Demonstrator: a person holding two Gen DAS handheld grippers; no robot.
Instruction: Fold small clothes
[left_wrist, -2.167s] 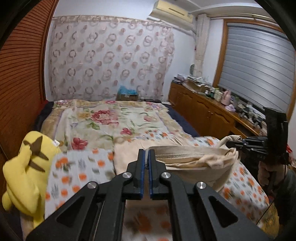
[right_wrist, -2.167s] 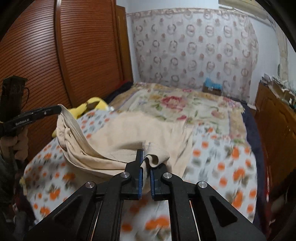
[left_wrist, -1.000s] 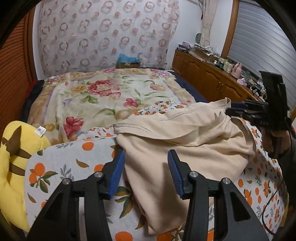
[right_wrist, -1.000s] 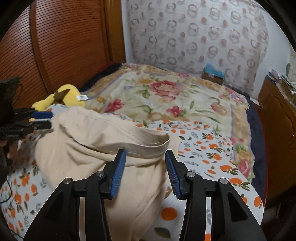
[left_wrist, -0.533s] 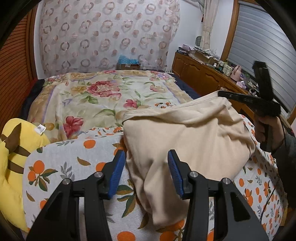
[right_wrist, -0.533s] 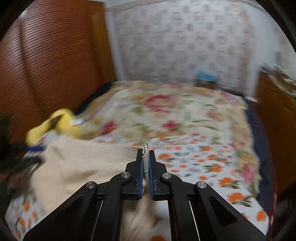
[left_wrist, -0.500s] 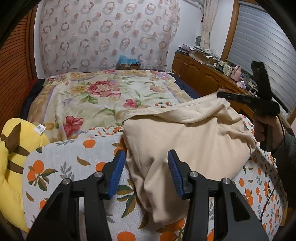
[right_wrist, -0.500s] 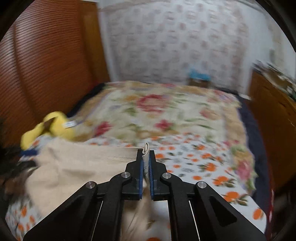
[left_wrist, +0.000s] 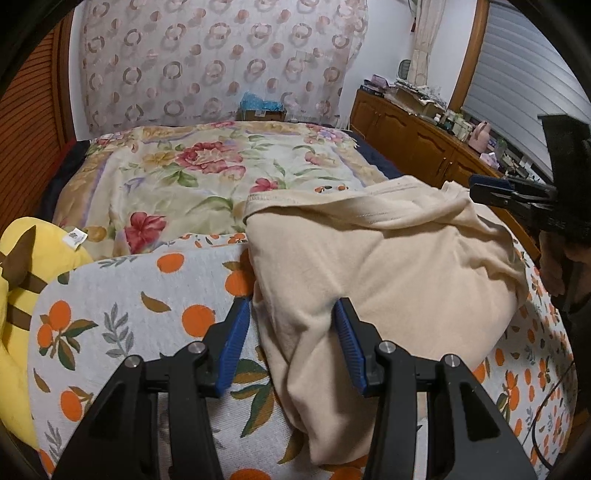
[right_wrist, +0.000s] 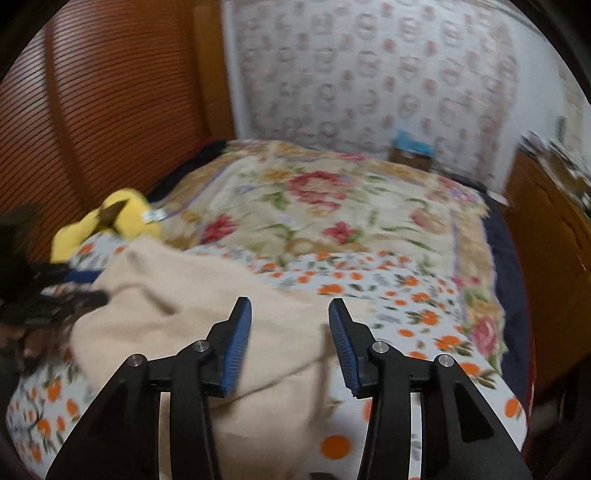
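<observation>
A beige garment (left_wrist: 388, 266) lies loosely bunched on the orange-print cover (left_wrist: 122, 314) at the near end of the bed; it also shows in the right wrist view (right_wrist: 177, 310), blurred. My left gripper (left_wrist: 293, 325) is open, its blue pads either side of the garment's near left fold, holding nothing. My right gripper (right_wrist: 290, 321) is open and empty just above the garment's right part. It appears in the left wrist view (left_wrist: 517, 195) at the far right beside the garment's hem.
A yellow plush toy (left_wrist: 22, 280) lies at the bed's left edge. A floral quilt (left_wrist: 207, 170) covers the far bed. A wooden cabinet (left_wrist: 417, 144) with clutter runs along the right. A slatted wooden wardrobe (right_wrist: 110, 103) stands on the left.
My right gripper was shut on the garment's hem half a second ago; it has opened and let it drop. The garment has settled lower. My left gripper stays open.
</observation>
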